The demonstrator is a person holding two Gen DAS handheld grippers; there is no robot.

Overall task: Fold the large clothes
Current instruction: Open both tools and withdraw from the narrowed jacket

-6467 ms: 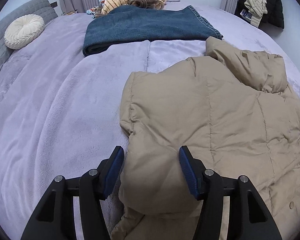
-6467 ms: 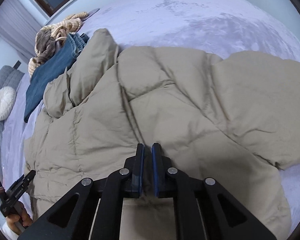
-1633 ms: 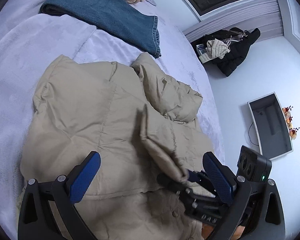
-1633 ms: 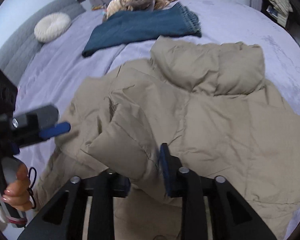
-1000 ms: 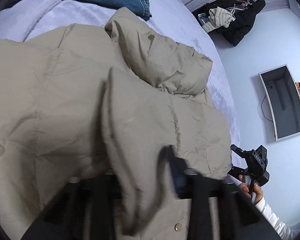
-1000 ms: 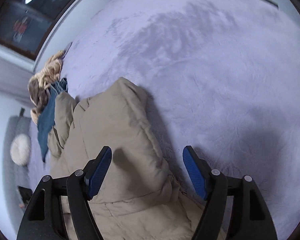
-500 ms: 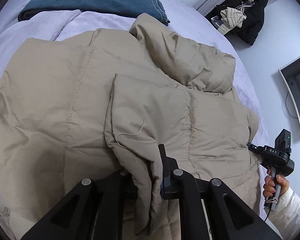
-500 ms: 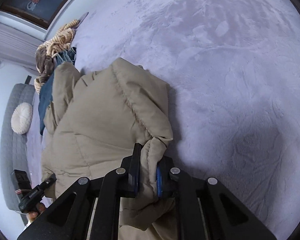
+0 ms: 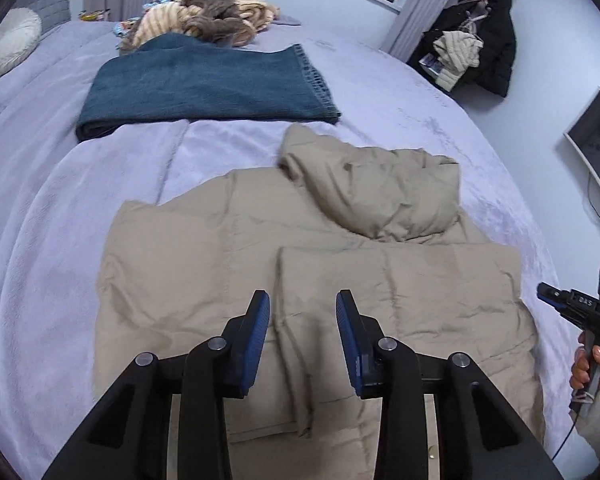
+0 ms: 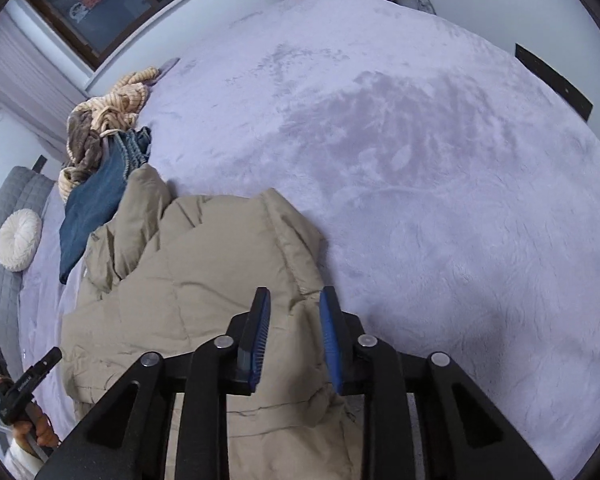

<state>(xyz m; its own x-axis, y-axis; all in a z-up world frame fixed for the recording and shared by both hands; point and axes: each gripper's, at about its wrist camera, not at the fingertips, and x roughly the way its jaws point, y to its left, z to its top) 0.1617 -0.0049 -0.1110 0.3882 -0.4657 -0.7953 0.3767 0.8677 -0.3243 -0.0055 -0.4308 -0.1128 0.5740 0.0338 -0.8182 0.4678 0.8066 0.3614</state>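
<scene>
My left tongs [image 9: 302, 322] are opening, blue pads apart, gripping nothing; the folded-in sleeve of the tan puffer jacket [image 9: 228, 264] lies just below and between them on the lilac bed [image 9: 40, 208]. My right tongs [image 10: 294, 316] are opening too, pads clear of the jacket's outer edge [image 10: 204, 264] beneath them. Ahead of the left tongs, past the jacket's hood [image 9: 380, 188], lie folded jeans [image 9: 204, 84] and a heap of clothes [image 9: 204, 20].

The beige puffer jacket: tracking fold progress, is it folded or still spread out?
Partly folded: the beige puffer jacket has one sleeve laid flat across its body; the hood lies unfolded.
</scene>
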